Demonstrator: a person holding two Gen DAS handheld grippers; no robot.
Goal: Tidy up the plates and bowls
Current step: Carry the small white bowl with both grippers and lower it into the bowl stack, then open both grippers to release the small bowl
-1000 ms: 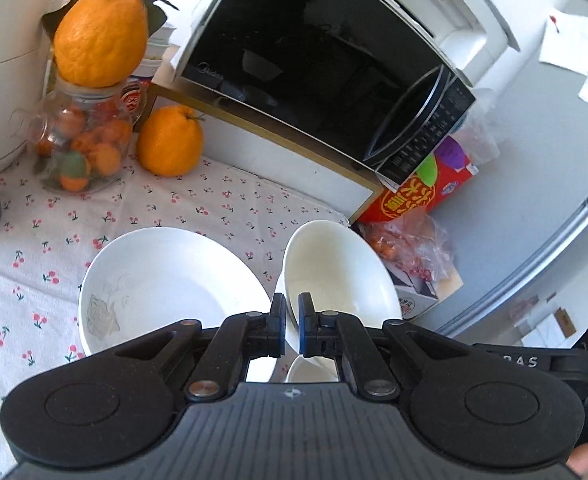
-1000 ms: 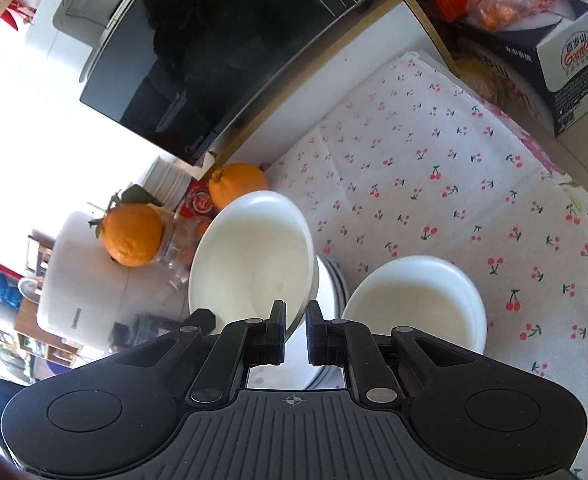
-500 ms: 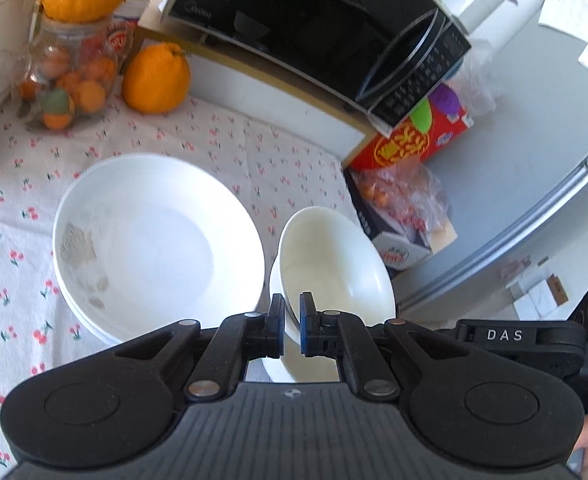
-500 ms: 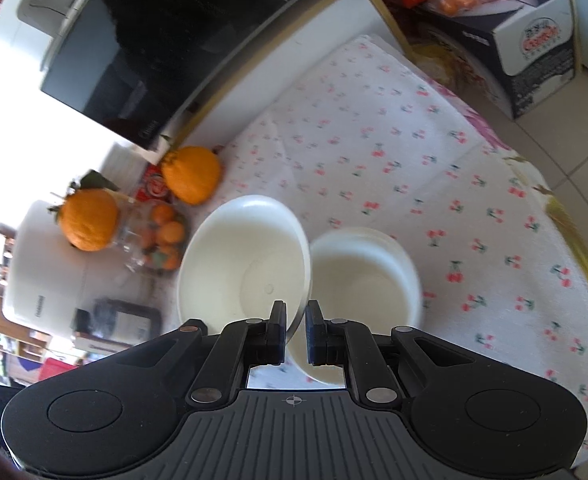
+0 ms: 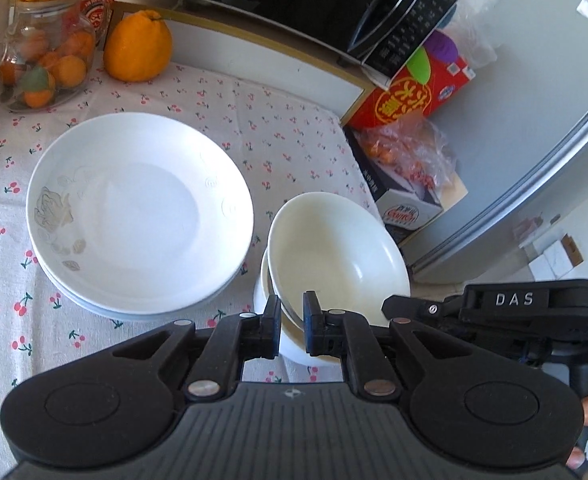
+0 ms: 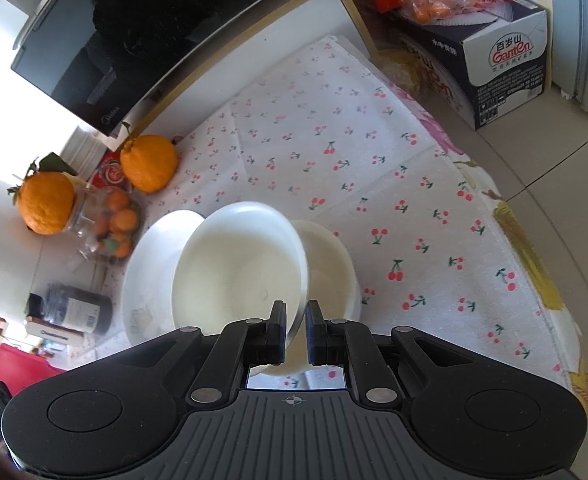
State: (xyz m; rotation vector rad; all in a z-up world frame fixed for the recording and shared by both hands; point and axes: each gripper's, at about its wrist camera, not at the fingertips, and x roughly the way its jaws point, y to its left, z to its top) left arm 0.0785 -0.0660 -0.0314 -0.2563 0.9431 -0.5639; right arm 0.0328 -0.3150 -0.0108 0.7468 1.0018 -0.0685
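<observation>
My left gripper (image 5: pixel 291 330) is shut on the rim of a white bowl (image 5: pixel 338 256), held tilted over another white bowl (image 5: pixel 294 344) on the cherry-print cloth. A stack of white plates (image 5: pixel 137 212) sits to its left. My right gripper (image 6: pixel 296 334) is shut on the rim of a white bowl (image 6: pixel 241 272), held tilted above the plate stack (image 6: pixel 145 280) and beside a bowl (image 6: pixel 330 268) on the cloth. The right gripper's black body (image 5: pixel 534 304) shows at the right of the left wrist view.
A black microwave (image 5: pixel 294 4) stands at the back. Oranges (image 5: pixel 137 46) and a glass jar of small fruit (image 5: pixel 41 60) are at the back left. A red box (image 5: pixel 410 92) and a dark carton (image 6: pixel 490 64) sit past the table's right edge.
Both grippers have drawn back and up with their bowls. The right gripper's bowl has shifted over toward the plate stack and the bowl on the cloth. More of the table shows in both views.
</observation>
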